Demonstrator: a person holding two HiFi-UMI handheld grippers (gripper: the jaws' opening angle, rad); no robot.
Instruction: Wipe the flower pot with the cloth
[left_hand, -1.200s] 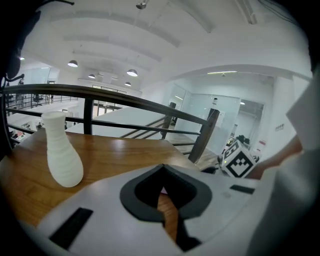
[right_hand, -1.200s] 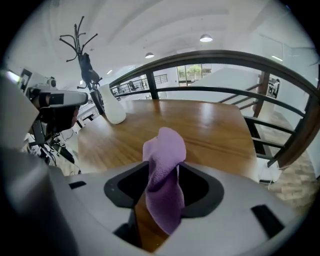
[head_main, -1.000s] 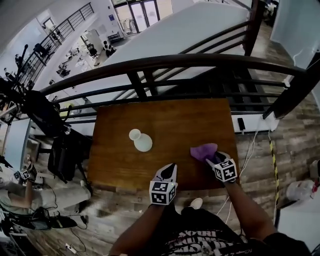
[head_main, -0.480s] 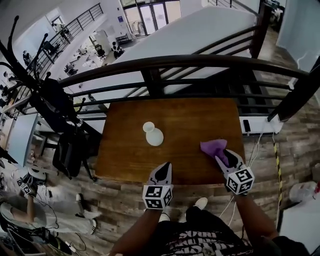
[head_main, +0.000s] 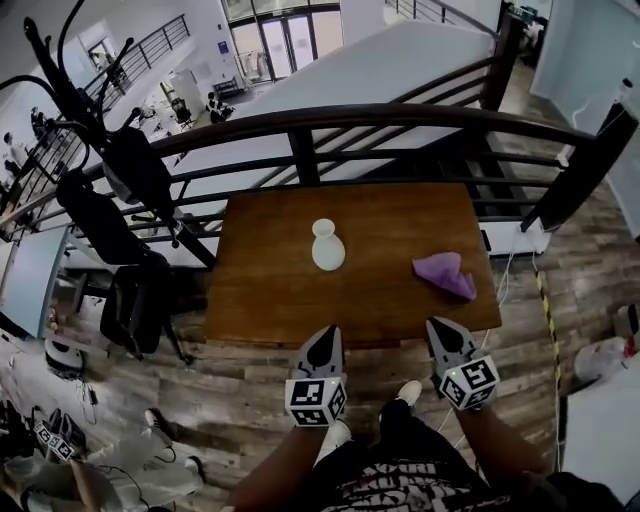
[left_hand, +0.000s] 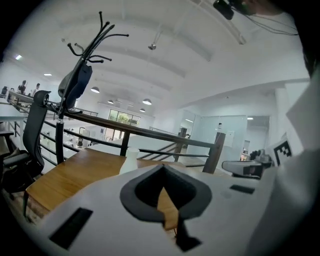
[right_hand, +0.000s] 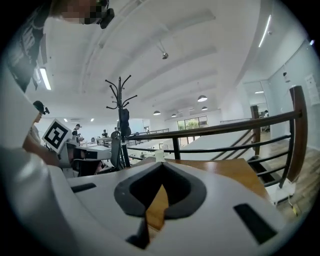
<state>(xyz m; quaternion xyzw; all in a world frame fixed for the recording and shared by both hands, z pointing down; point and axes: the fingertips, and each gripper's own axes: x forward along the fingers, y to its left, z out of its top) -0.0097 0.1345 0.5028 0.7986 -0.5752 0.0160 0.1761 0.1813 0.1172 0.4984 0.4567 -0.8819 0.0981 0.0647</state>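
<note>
We log both grippers off the near edge of the table (head_main: 270, 290), over the floor (head_main: 240, 375): the left gripper (head_main: 327, 333) has its jaws pressed together on nothing, and the right gripper (head_main: 438, 326) likewise has its jaws fully together and empty. The white flower pot (head_main: 327, 247) stands upright on the table straight ahead of the left gripper and well apart from it, ahead and to the left of the right gripper. The purple cloth (head_main: 445, 272) lies crumpled on the table near the right gripper, just ahead of it and untouched, apart from the pot.
</note>
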